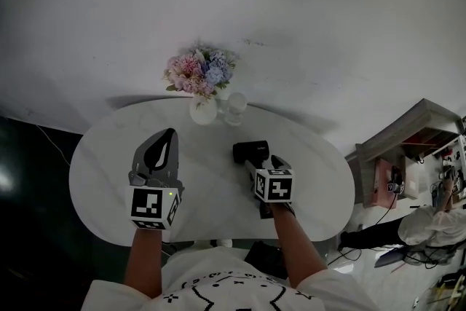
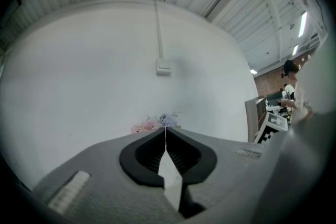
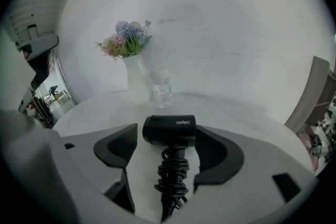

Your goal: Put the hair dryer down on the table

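Right gripper (image 3: 168, 128) fingers (image 3: 118, 147) gape empty over hair dryer (image 1: 251, 151) (handle (image 3: 173, 165) towards person (image 1: 218, 280), barrel (image 3: 169, 130) crosswise).

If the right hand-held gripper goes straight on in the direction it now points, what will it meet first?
Most likely the hair dryer: it lies on the table, in line between the right hand-held gripper's open jaws. The vase and glass stand farther back.
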`<state>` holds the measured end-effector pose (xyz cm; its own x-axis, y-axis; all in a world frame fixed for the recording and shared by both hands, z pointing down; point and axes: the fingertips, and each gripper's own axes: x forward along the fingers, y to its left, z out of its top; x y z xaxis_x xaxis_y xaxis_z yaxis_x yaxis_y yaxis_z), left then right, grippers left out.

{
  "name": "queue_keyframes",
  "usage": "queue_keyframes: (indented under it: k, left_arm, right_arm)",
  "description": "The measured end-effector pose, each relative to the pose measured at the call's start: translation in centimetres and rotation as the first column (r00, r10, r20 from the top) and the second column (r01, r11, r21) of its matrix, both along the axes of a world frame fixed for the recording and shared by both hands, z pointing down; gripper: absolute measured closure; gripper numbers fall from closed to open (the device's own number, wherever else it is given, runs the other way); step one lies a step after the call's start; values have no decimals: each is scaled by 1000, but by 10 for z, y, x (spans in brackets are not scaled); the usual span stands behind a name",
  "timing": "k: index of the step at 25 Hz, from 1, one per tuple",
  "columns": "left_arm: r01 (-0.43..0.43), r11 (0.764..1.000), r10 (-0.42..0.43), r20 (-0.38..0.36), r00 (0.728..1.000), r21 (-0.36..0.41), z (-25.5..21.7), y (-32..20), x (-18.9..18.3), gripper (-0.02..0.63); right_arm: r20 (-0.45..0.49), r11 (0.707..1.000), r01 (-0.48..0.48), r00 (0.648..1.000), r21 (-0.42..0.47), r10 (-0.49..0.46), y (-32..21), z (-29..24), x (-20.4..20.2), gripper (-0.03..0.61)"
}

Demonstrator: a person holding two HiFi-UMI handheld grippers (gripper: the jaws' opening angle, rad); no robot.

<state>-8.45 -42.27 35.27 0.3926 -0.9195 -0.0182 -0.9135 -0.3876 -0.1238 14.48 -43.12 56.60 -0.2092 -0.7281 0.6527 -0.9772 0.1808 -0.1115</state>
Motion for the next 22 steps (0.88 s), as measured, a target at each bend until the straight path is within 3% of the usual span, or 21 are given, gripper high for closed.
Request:
queue_keyframes:
  k: [11, 19, 22]
  left_arm:
    - [-11, 997, 12, -7, 1000, 74, -28, 7, 4, 594]
    - [-29, 993, 32, -29, 999, 113, -43, 7, 10, 594]
    - [-35, 991, 40, -33, 999, 131, -50, 8, 14, 594]
  right_arm:
    - [47, 975, 16, 999, 221, -27, 7, -98, -2, 278]
    - [31, 914, -7, 1000, 405, -6, 16, -180, 6, 398]
    - [-30, 874, -2, 999, 486, 19, 20, -210, 11, 491]
